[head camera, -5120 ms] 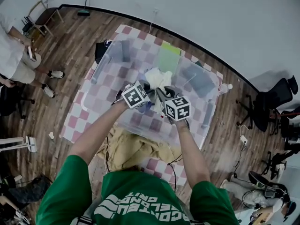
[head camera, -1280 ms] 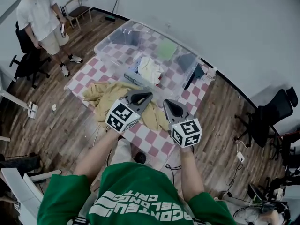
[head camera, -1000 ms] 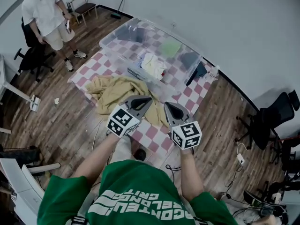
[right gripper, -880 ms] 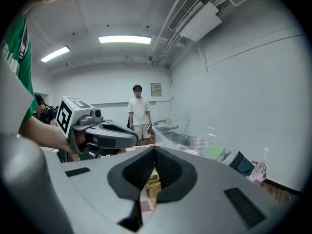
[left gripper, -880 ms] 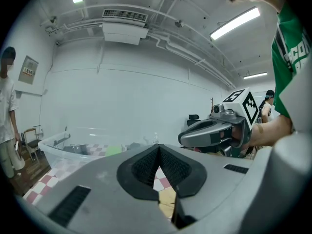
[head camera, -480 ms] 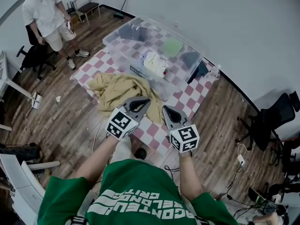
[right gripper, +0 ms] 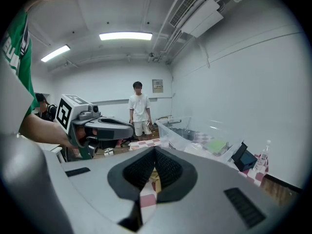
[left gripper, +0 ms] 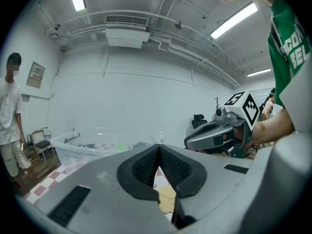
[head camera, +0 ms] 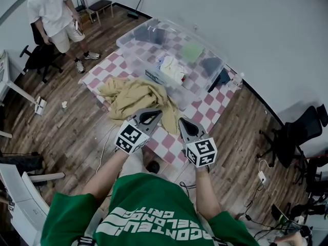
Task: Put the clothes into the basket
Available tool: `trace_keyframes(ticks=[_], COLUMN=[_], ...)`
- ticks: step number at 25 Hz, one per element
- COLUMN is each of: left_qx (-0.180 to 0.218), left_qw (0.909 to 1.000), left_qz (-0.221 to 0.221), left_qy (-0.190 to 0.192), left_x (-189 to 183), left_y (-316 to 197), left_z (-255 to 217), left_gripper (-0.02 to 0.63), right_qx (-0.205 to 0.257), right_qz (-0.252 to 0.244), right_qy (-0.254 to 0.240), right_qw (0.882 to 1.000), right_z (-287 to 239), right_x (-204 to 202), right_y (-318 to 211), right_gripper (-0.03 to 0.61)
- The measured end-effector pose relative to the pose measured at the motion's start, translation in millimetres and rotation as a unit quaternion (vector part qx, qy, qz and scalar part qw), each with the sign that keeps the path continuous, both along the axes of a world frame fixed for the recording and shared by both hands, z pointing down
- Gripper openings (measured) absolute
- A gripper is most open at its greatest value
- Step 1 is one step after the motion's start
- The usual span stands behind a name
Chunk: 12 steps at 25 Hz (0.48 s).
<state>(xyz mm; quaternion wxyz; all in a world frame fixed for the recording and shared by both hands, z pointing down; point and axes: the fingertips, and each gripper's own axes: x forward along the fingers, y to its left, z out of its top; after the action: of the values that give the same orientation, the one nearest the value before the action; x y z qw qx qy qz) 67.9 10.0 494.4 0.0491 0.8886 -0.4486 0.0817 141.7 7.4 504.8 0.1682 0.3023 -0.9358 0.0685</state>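
Note:
A clear plastic basket (head camera: 134, 36) stands on the checkered mat (head camera: 168, 142), with a white garment (head camera: 172, 68) and other clothes inside. A tan cloth (head camera: 134, 96) lies crumpled on the mat, just outside the basket's near side. My left gripper (head camera: 152, 115) and right gripper (head camera: 182, 123) hover side by side, high over the mat's near edge, on my side of the tan cloth. Both are shut with nothing held. In the left gripper view the basket (left gripper: 87, 150) shows ahead, and the other gripper (left gripper: 219, 133) to its right.
A person (head camera: 55, 15) in white stands at the far left beside chairs (head camera: 100, 4). A dark box (head camera: 221, 78) and a bottle (head camera: 237, 79) sit at the basket's right end. Office chairs (head camera: 300, 132) and cables are on the wooden floor at right.
Five seconds ago both grippers were down over the basket at the clothes; since then they have been drawn back and hang empty near me. Over the last second the view shifted slightly.

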Motion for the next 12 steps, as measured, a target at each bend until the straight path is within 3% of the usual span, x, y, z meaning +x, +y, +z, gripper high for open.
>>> trace_keyframes(ticks=[12], left_qx=[-0.035], left_qw=[0.9966], left_qz=[-0.072], left_qy=[-0.02], left_x=[-83.1], left_y=[-15.7], left_z=[52.8], left_gripper=[0.005], right_qx=[-0.033], right_qz=[0.013], right_qy=[0.042], right_qw=[0.999], right_z=[59.6], right_x=[-21.8], right_y=[-27.4], right_gripper=[0.009])
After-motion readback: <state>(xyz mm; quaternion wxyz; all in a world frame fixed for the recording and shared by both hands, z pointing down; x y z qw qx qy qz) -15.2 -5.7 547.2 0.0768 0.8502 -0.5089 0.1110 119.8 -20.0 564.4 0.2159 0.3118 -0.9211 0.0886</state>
